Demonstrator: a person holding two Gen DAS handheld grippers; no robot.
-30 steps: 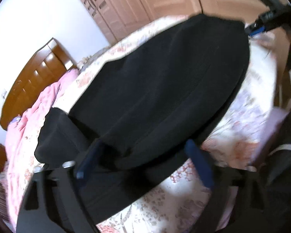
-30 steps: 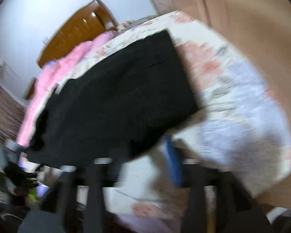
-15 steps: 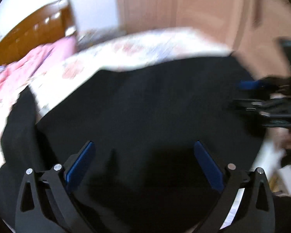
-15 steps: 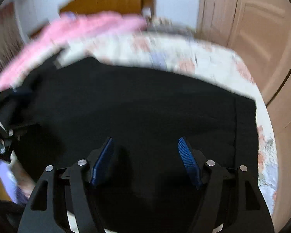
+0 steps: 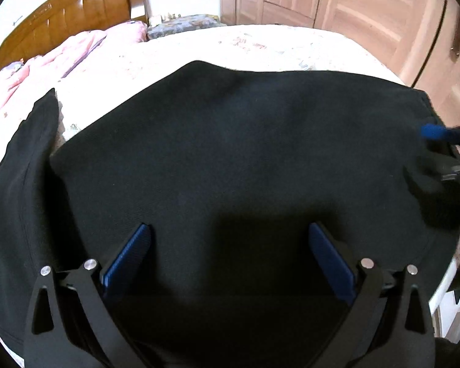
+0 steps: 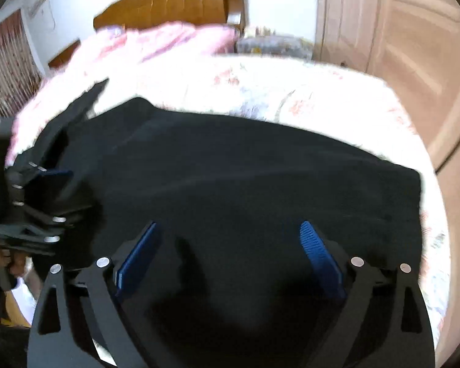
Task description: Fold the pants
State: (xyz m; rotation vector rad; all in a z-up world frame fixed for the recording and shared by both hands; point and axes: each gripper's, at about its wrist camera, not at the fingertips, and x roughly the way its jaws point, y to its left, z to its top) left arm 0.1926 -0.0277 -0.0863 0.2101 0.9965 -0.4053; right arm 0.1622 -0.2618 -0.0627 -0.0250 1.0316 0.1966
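Black pants (image 5: 230, 153) lie folded over on a floral bedsheet (image 5: 199, 49), spread across the bed's near end; they also fill the right wrist view (image 6: 245, 178). A loose black part (image 5: 24, 159) sticks out at the left. My left gripper (image 5: 228, 257) is open and empty, hovering over the pants' near edge. My right gripper (image 6: 230, 254) is open and empty over the pants too. The right gripper shows at the right edge of the left wrist view (image 5: 444, 153); the left gripper shows at the left of the right wrist view (image 6: 30, 202).
A pink quilt (image 5: 46, 58) is bunched at the head of the bed below a wooden headboard (image 5: 70, 15). Wooden wardrobe doors (image 5: 352, 0) stand to the right of the bed. The bed's right edge (image 6: 429, 214) is close to the pants.
Both views swung from a tilted side angle to level, facing the headboard. Both grippers moved in over the pants with jaws open. The pants lie flatter.
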